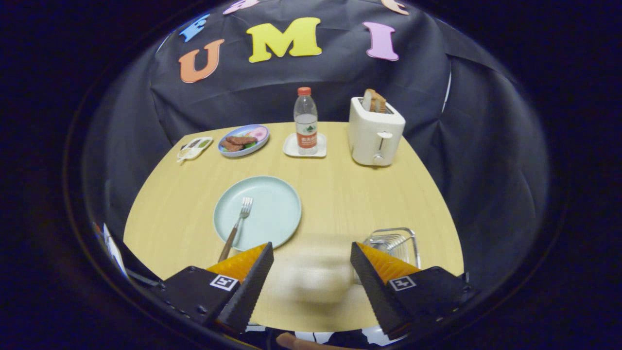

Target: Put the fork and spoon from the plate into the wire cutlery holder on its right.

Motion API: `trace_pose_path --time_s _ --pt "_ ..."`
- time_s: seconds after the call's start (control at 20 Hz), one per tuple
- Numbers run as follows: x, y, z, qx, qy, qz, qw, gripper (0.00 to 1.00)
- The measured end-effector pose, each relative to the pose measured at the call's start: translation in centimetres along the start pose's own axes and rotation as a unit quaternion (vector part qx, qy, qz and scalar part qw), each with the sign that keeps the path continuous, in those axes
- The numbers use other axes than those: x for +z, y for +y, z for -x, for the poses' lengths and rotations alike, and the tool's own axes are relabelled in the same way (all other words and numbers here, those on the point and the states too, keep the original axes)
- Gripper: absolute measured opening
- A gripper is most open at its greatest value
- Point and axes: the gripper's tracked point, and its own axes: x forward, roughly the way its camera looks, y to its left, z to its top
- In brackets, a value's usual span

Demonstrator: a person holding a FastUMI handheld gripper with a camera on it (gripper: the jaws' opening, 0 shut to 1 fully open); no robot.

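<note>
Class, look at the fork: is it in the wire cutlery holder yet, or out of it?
Out. The fork lies on the plate, left of the wire cutlery holder; the gripper is open, holding nothing.

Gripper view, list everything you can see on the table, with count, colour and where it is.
Table: one, light wood, against the black booth wall.
Plate: one, pale green, just ahead of the tongs' left finger.
Fork: one, silver head with a brown handle, lying on the plate, handle over the near rim.
Wire cutlery holder: one, silver, right of the plate, partly behind the right finger.
Toaster: one, cream, far right, bread in its slots.
Bottle: one, clear with a red cap, on a small white tray.
Food plate: one, blue-rimmed, far left of the bottle.
Small white item: one, left of the food plate; cannot tell what.
Tongs: one pair, open, holding nothing.
</note>
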Motion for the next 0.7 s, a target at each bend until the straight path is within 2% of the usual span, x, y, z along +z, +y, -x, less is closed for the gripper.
trace_pose_path --time_s 0.25,0.55,0.7 --pt "-1.1 5.6 -3.5 0.023 0.037 0.027 0.999 0.98" --pt "-1.5 11.1 -6.9 0.032 0.043 0.001 0.999 0.97" --pt "-1.3 12.6 -8.2 0.024 0.038 -0.006 0.999 0.92"
